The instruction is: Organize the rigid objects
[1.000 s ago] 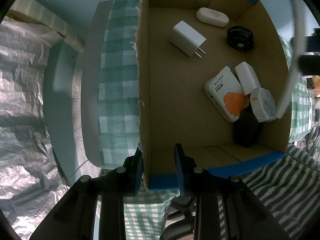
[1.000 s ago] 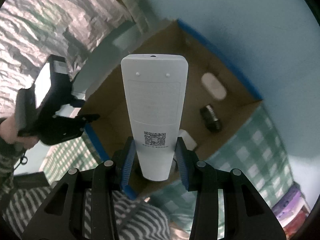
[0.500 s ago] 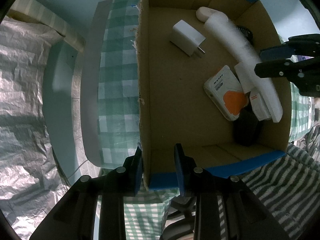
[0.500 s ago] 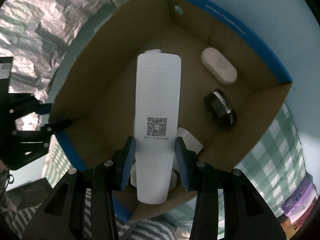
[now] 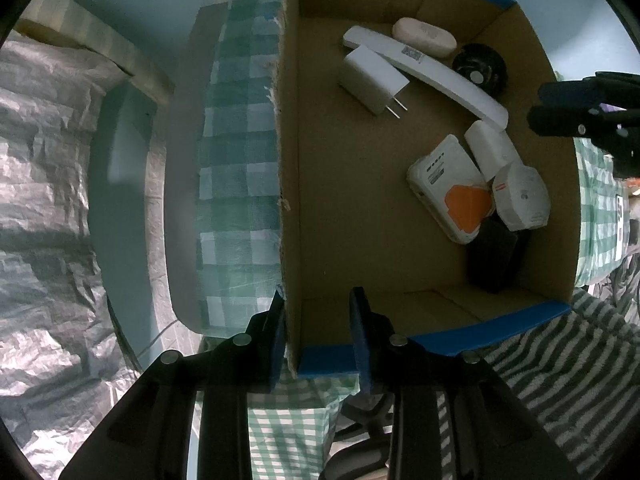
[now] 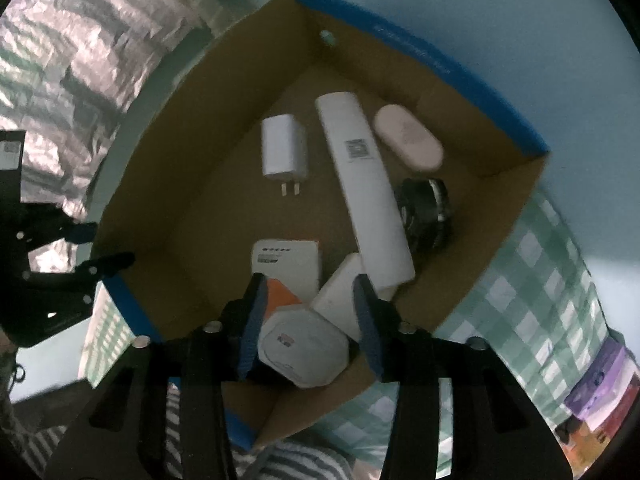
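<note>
Left tongs (image 5: 318, 332) point straight down at the near-left corner of the box (image 5: 486, 332). They straddle the box's left wall: outer finger against the outside face, inner finger inside the box with a gap to the wall. Narrow opening; can't tell whether they actually clamp the cardboard.

Right tongs (image 6: 308, 320) hang over the box's right side, pointing steeply down. Jaws have just been opening and nothing is gripped between them. The remote (image 6: 366, 188) lies free on the box floor, label side up, running diagonally between the charger (image 6: 283, 148) and the pink oval case (image 6: 408, 142). Its near end rests just beside a small white block (image 6: 340, 296), and its right edge is right by the black round part (image 6: 426, 210).

Also in the box: a white pack with an orange patch (image 5: 450, 190), a white hexagonal unit (image 5: 520, 196) touching it, and a black slab (image 5: 496, 252) partly under both, in the near-right corner.

Box has blue-taped rims and sits on a green checked cloth (image 5: 240, 168) over the worktop. Crinkled foil sheeting (image 5: 44, 216) is off to the left, striped fabric (image 5: 568, 364) at the near side. In the right wrist view the left tongs show at the far-left edge, at the box corner.
</note>
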{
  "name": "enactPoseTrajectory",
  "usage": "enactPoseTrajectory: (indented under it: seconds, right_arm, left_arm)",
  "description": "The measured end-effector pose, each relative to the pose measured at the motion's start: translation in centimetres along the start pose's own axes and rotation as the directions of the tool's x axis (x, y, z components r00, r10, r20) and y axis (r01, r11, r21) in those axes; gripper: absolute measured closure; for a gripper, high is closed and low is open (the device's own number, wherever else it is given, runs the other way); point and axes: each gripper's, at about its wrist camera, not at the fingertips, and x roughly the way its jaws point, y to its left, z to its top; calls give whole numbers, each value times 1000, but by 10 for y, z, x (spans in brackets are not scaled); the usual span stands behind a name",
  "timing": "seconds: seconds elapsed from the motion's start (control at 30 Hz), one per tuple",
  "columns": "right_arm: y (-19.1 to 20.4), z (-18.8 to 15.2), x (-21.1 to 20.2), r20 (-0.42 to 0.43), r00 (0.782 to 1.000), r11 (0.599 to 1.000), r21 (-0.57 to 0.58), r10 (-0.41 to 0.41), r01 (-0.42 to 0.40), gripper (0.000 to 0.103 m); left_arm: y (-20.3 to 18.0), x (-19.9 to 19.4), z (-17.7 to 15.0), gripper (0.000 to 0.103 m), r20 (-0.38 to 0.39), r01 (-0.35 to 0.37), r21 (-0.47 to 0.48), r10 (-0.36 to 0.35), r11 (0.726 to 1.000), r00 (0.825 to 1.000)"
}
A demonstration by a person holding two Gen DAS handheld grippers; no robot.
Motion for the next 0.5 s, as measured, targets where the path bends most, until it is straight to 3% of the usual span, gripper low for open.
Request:
enactPoseTrajectory:
  seconds: [0.4, 0.5]
  right_arm:
    - [-6, -2, -36, 89, 995, 995, 95, -43, 34, 47]
    - [-7, -3, -50, 117, 993, 993, 113, -34, 21, 47]
  left_arm:
    - [0, -46, -7, 72, 94, 8, -25, -5, 1000, 996]
    - [-5, -61, -10, 65, 122, 5, -26, -2, 1000, 992]
